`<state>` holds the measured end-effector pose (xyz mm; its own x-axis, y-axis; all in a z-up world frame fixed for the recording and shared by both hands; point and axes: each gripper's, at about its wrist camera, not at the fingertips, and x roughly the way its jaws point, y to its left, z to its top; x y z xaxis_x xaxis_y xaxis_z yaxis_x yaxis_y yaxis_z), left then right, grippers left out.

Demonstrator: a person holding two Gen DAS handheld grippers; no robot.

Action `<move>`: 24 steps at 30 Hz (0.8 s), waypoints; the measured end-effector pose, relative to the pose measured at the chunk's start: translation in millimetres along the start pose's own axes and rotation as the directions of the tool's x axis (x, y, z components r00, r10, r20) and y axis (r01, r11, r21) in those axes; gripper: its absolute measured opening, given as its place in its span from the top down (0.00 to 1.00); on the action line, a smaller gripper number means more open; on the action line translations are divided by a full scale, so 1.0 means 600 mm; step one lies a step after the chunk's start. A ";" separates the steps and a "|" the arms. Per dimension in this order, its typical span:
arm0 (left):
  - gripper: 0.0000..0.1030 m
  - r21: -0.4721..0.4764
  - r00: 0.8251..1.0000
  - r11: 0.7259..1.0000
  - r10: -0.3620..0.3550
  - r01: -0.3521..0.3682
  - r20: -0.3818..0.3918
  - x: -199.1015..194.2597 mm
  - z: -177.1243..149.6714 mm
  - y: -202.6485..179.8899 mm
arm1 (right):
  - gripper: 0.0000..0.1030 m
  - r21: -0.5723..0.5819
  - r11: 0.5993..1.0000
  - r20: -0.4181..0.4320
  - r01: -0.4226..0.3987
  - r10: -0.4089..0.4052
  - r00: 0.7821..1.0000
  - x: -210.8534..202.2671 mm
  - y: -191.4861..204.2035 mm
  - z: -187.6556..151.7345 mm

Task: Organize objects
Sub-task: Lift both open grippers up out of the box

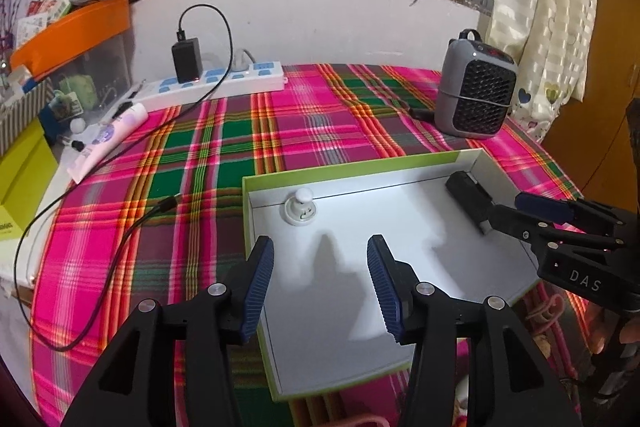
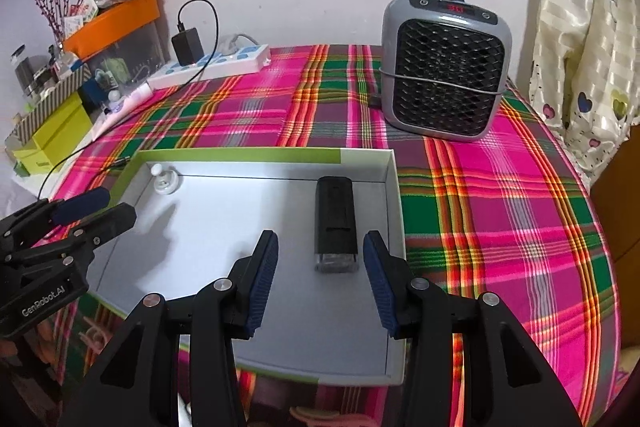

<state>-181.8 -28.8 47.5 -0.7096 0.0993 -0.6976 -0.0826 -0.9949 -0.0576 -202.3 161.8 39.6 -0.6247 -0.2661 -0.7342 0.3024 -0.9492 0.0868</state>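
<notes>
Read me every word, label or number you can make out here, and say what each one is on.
"DAS": on the right tongs body.
"GenRobot.AI": on the left tongs body.
Red digits on the grey heater display: too blurred to read.
Print on the packets behind the orange bin: too small.

White round knob piece (image 1: 299,209) sits upright beyond the left tongs (image 1: 320,287). Black oblong device (image 2: 335,227) lies flat just ahead of the right tongs (image 2: 320,283).

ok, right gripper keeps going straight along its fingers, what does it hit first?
Most likely the black device lying in the white box: it sits just ahead, between the open right gripper fingers. Depth is unclear, so the tips might touch the box floor first.
</notes>
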 end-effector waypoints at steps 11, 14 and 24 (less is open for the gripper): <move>0.53 -0.024 1.000 1.000 -0.001 0.002 0.031 -0.048 -0.030 0.008 | 0.56 0.010 1.000 0.036 -0.011 0.010 0.999 -0.044 0.003 -0.024; 0.53 -0.033 0.999 0.999 -0.001 0.002 0.034 -0.061 -0.045 0.011 | 0.56 0.012 1.000 0.043 -0.013 0.012 0.999 -0.055 0.002 -0.037; 0.53 -0.049 0.999 0.999 -0.009 0.012 0.048 -0.098 -0.090 0.014 | 0.56 0.023 1.000 0.064 -0.017 0.015 0.998 -0.091 -0.009 -0.083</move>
<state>-102.9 -44.2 49.8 -0.7418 0.1092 -0.6616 -0.0567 -0.9933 -0.1005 -133.7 190.0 45.7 -0.6647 -0.2907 -0.6882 0.2959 -0.9483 0.1148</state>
